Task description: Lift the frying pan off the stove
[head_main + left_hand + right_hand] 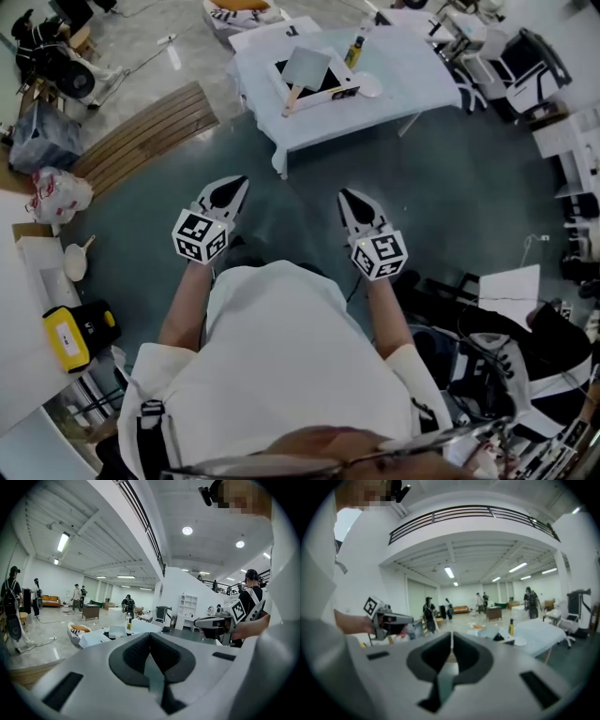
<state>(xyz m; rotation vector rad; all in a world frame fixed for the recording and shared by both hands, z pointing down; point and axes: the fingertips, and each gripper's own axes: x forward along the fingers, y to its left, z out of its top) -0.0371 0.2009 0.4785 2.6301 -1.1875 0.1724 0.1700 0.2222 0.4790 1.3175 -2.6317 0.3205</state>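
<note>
A square grey frying pan (307,67) with a wooden handle rests on a black stove (330,82). The stove stands on a white-clothed table (403,70) well ahead of me across the dark floor. My left gripper (235,185) and right gripper (348,196) are held out at waist height, far short of the table. Both are shut with nothing between their jaws. In the left gripper view the left gripper (150,638) points toward the distant table (112,632). The right gripper (451,643) faces the table (536,632) as well.
A yellow-capped bottle (356,47) and a white dish (368,88) share the table. A wooden slatted platform (150,131) lies at the left, with bags (58,195) and a yellow device (70,336) nearer. Chairs and desks (525,61) crowd the right. Several people stand in the hall.
</note>
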